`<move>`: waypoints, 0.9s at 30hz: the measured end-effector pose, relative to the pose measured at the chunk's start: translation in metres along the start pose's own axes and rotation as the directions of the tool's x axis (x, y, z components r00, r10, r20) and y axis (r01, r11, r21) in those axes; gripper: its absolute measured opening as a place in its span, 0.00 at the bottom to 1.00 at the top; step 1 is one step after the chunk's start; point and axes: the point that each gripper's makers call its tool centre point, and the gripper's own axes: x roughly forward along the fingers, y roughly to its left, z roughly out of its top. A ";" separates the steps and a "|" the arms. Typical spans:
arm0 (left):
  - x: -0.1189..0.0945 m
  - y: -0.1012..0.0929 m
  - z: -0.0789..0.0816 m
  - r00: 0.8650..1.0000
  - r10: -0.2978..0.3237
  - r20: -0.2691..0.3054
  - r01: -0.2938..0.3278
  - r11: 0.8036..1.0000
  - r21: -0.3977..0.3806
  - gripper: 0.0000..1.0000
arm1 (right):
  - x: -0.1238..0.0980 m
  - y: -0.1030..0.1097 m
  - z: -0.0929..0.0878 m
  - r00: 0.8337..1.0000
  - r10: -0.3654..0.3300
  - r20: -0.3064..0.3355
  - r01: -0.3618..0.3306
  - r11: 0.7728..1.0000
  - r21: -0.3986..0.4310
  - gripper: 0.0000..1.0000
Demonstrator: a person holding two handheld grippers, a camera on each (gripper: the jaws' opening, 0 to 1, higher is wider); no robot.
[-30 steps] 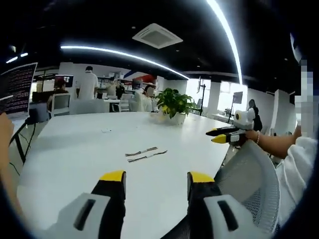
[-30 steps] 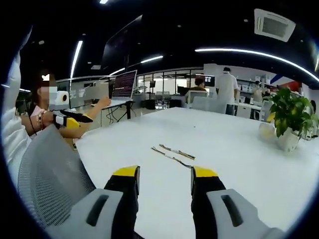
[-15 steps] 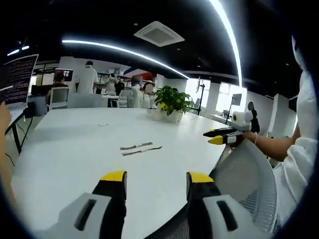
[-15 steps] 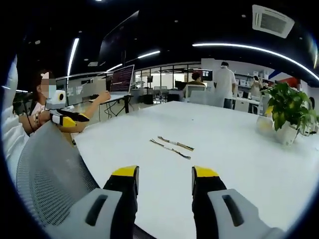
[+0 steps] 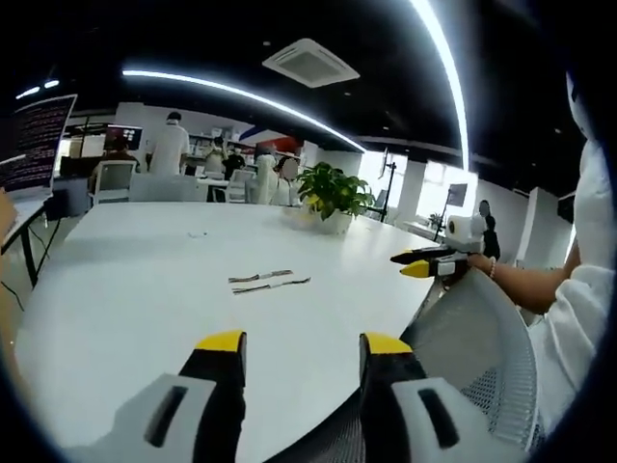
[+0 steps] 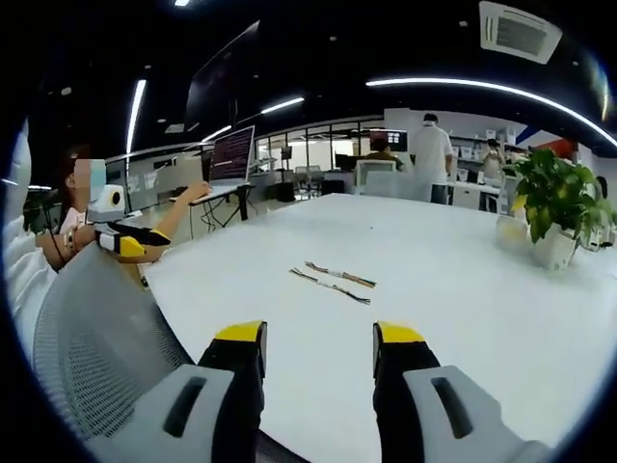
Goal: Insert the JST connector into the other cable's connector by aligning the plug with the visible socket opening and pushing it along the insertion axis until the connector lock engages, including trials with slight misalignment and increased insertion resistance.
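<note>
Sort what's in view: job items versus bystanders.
Job: two cables lying side by side on the table; left tongs, open; right tongs, open.

Bystanders: potted plant, mesh chair, monitor, people behind.

Bright ceiling light strips (image 5: pixel 439 58) are glaring above me and washing my white table (image 6: pixel 463 289) pale, with hardly any shadows; the fisheye is bending everything at the edges, and the far room is looking soft
</note>
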 end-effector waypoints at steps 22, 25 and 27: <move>0.003 0.011 -0.011 1.000 -0.015 -0.016 0.015 1.000 -0.023 0.43 | 0.001 0.002 -0.003 1.000 0.006 -0.015 -0.005 1.000 0.021 0.42; 0.003 0.011 -0.011 1.000 -0.015 -0.014 0.014 1.000 -0.023 0.43 | 0.001 0.002 -0.004 1.000 0.008 -0.018 -0.007 1.000 0.020 0.42; 0.003 0.011 -0.011 1.000 -0.014 -0.014 0.014 1.000 -0.025 0.43 | 0.001 0.003 -0.004 1.000 0.008 -0.020 -0.008 1.000 0.020 0.42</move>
